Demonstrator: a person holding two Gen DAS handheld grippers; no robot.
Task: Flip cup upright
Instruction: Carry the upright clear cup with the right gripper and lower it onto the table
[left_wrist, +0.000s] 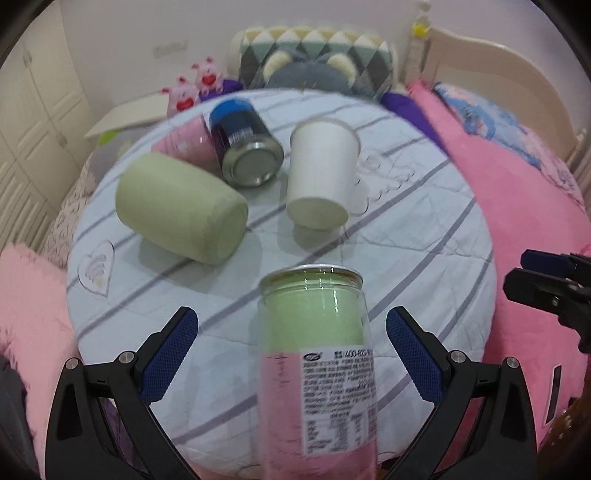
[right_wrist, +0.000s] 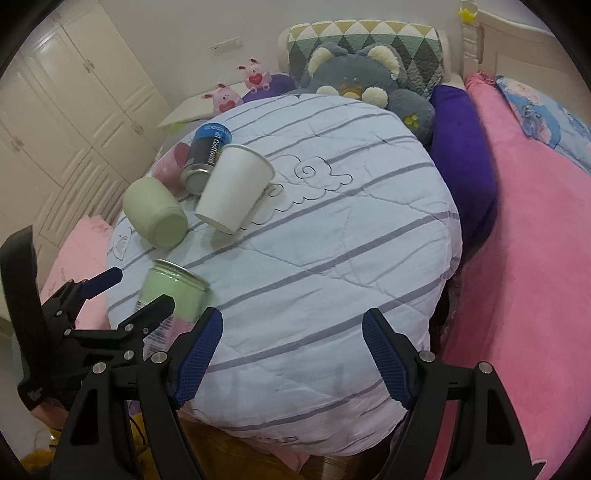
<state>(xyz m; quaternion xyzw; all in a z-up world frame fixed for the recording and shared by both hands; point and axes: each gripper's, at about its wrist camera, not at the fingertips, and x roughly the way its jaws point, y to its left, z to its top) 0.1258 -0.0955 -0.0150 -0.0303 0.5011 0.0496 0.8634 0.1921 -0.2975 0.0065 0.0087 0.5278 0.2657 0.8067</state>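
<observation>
On the quilt (right_wrist: 332, 258) in front of me, the paper cup (right_wrist: 236, 188) lies on its side at about eleven o'clock from my right gripper (right_wrist: 291, 354). A can (right_wrist: 205, 158) lies just behind it toward ten o'clock, touching a small pouch (right_wrist: 170, 166) on its far side. A roll (right_wrist: 155, 212) lies at nine o'clock of the cup, near it. A jar (left_wrist: 317, 354) sits between the spread fingers of my left gripper (left_wrist: 291, 354), at six o'clock of the cup. A stuffed bear (right_wrist: 362, 81) sits behind the quilt at twelve.

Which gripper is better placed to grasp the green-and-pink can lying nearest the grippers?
Left: the left gripper has its open fingers flanking the can. The right gripper is open over the quilt, with the can off to its left.
</observation>
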